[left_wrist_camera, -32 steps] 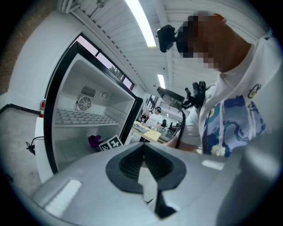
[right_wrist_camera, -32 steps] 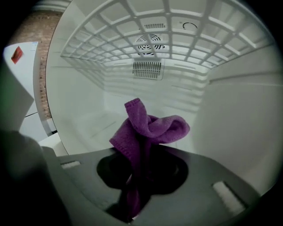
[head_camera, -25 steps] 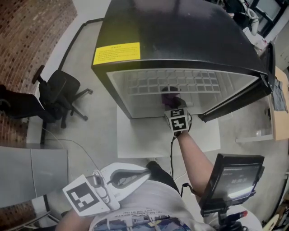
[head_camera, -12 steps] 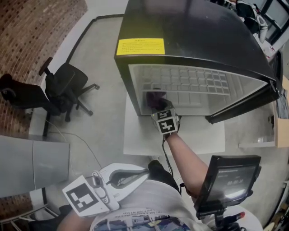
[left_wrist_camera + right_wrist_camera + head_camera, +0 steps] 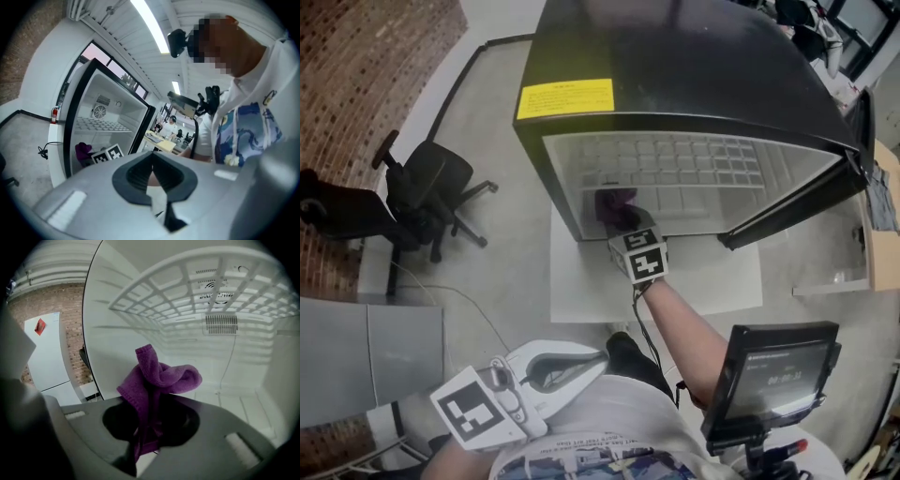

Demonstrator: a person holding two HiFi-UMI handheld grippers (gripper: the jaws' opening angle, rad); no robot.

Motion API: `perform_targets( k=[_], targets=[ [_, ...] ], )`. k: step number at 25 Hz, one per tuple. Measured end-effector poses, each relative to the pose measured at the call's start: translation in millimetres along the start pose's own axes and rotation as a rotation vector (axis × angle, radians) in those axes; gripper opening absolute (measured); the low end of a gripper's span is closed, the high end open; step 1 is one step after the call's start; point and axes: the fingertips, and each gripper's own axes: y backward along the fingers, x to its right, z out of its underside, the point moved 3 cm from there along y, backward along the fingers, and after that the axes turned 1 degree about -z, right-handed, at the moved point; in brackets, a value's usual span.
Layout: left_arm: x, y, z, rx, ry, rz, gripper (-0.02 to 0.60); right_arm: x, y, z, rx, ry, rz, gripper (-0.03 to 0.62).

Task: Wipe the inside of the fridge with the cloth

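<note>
Two grippers are in my hands, and only one is working. My right gripper [image 5: 626, 225] reaches out toward 12 o'clock into the open fridge [image 5: 675, 84], a black cabinet with a white interior, and its jaws are clamped on a purple cloth [image 5: 614, 202]. The right gripper view shows the cloth [image 5: 157, 376] pinched low between the jaws and standing up above them in a soft folded lump. The fridge's left side wall [image 5: 117, 333] rises at 10 o'clock, a white wire shelf [image 5: 197, 291] spans overhead at 1 o'clock, and the white fridge floor [image 5: 234, 404] lies at 4 o'clock. I cannot tell whether the cloth is touching any surface; it sits near the lower left corner of the interior. My left gripper [image 5: 598, 359] rests idle against my body at 7 o'clock in the head view, its jaws closed on nothing. An office chair [image 5: 431, 192] stands on the room floor at 9 o'clock and a small screen [image 5: 773, 370] sits at 5 o'clock. I judge the wiping to be under way, with most of the interior left to cover. To do it well, I should tip the right gripper so the loose lump of cloth, not the hard jaws, presses flat against the wall. Then I should sweep in long overlapping strokes from the corner outward, holding the clamp firm so the cloth does not slip. I should also stay clear of the wire shelf, where the cloth could snag.
</note>
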Motion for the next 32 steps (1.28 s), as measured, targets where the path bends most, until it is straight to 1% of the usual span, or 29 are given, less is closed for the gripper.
perform_targets(
  k=[7,12,15,19,22,24,27,32],
  targets=[
    [6,-29,-4,-0.031,-0.017,0.101,0.006,81,59,6,0.019,0.025,0.19,0.078],
    [13,-56,-9,-0.052,-0.034,0.171,0.006,147,108,28,-0.027,0.034,0.345,0.078],
    [17,-68,-10,-0.065,-0.045,0.206,0.006,167,125,44,-0.07,0.031,0.391,0.078],
    [19,-75,-9,-0.081,-0.046,0.227,0.006,172,129,69,-0.117,0.015,0.396,0.078],
    [18,-76,-9,-0.088,-0.049,0.223,0.006,165,123,80,-0.135,0.001,0.376,0.078],
    [16,-74,-9,-0.09,-0.043,0.212,0.006,154,115,82,-0.137,-0.002,0.353,0.078],
    [13,-69,-10,-0.089,-0.04,0.193,0.006,133,102,78,-0.142,0.041,0.317,0.078],
    [7,-59,-9,-0.083,-0.03,0.157,0.006,91,77,70,-0.122,0.051,0.227,0.078]
  ],
)
